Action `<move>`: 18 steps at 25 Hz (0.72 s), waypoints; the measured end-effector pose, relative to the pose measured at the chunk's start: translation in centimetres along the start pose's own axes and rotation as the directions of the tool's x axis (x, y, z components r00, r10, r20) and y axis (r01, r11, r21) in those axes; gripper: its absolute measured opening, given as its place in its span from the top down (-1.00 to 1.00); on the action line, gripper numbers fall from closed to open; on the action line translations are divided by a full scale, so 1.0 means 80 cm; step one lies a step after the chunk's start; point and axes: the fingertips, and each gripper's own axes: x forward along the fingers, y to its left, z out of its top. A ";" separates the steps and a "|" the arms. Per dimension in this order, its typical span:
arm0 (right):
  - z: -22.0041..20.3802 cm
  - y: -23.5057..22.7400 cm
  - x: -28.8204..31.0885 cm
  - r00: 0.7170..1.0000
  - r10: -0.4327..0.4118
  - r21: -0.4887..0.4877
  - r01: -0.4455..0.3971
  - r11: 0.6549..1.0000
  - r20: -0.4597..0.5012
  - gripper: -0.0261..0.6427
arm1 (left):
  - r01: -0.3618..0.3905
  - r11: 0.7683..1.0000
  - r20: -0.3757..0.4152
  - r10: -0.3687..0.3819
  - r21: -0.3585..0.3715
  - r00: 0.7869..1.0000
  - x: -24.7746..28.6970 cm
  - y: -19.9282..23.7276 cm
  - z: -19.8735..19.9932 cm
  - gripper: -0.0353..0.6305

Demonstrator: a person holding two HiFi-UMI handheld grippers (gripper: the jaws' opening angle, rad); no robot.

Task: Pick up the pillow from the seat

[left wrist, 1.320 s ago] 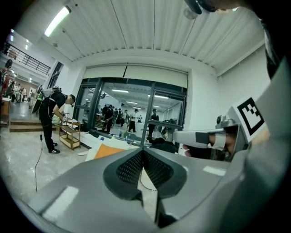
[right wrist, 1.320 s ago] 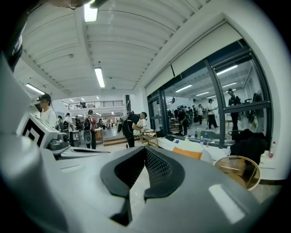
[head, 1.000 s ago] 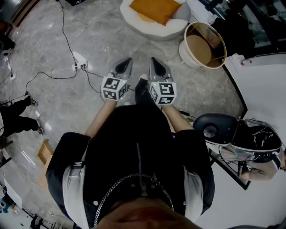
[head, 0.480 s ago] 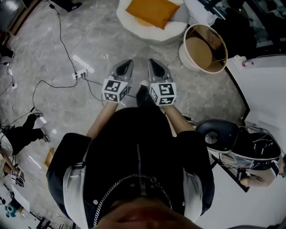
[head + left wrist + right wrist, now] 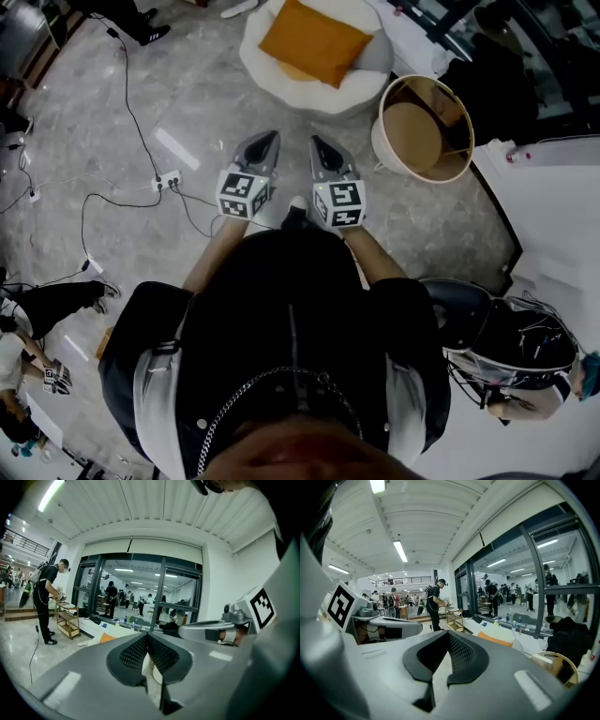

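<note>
An orange pillow (image 5: 314, 42) lies on a round white seat (image 5: 272, 75) at the top of the head view. In the right gripper view the pillow (image 5: 494, 640) shows as an orange strip past the jaws, and in the left gripper view its corner (image 5: 107, 638) peeks out at left. My left gripper (image 5: 267, 142) and right gripper (image 5: 321, 147) are held side by side in front of the person's chest, pointing toward the seat and well short of it. Both are shut with nothing between the jaws.
A round tan basket (image 5: 422, 127) stands right of the seat. Cables and a power strip (image 5: 169, 178) lie on the marble floor at left. A white counter (image 5: 553, 216) and a dark helmet-like device (image 5: 511, 342) are at right. People stand farther off in the hall.
The seat and pillow have come lower and closer in the head view as the person walks toward them. Both grippers stay shut and side by side.
</note>
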 end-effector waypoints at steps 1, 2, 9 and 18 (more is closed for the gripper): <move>0.003 -0.009 0.008 1.000 0.004 -0.001 -0.004 1.000 -0.001 0.91 | -0.004 1.000 -0.001 0.004 0.003 1.000 0.012 0.003 0.003 0.87; 0.006 -0.018 0.015 1.000 0.010 -0.001 -0.010 1.000 -0.001 0.91 | -0.008 1.000 -0.002 0.008 0.006 1.000 0.023 0.006 0.006 0.87; 0.020 -0.074 0.047 0.998 0.056 0.029 -0.056 0.998 0.010 0.91 | -0.036 0.999 -0.008 0.037 0.038 0.999 0.079 0.010 0.019 0.87; 0.027 -0.117 0.078 1.000 0.023 0.062 -0.024 0.998 0.017 0.92 | -0.058 0.998 -0.018 0.059 0.024 0.998 0.121 0.042 0.025 0.87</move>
